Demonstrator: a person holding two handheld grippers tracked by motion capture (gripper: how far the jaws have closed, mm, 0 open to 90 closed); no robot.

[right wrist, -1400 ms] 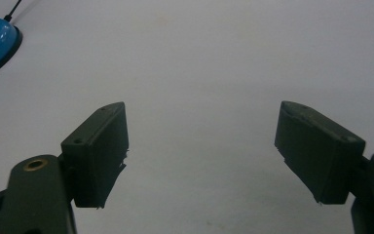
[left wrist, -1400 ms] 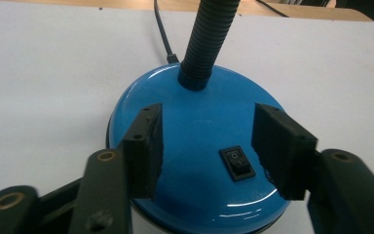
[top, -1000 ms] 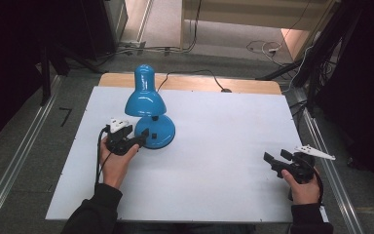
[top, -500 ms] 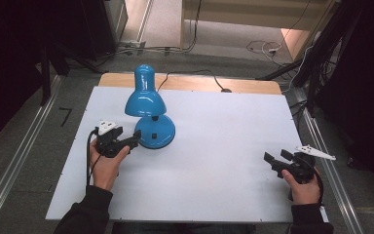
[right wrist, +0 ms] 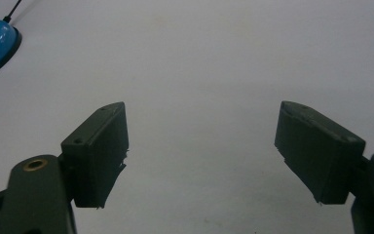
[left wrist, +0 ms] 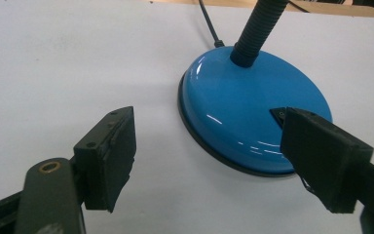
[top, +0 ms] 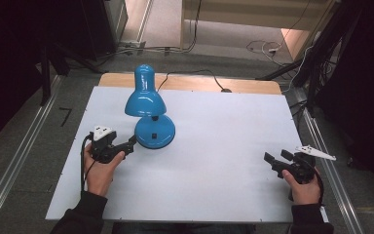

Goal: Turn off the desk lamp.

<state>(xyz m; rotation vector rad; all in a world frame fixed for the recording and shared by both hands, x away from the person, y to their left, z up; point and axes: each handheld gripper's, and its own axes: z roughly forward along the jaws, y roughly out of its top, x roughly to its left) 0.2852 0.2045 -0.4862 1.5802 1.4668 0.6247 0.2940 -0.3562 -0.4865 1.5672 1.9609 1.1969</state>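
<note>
High view: our left tongs (top: 132,142) at nine o'clock of the glossy blue gooseneck desk lamp (top: 154,130).
Its jaws have just been opening, nothing gripped; our right tongs (top: 272,160) gape empty over the white counter (top: 214,146).

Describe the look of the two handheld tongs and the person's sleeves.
Both tongs, left and right, are black with two flat rectangular pads on brass-riveted arms. Each carries a pale three-cornered plate on top and trails a black cable. The sleeves are dark.

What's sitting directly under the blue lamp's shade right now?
Under the shade the lamp's round blue base rests on the white table, with a small black switch on top. The shade covers the base's far part and most of the neck.
</note>
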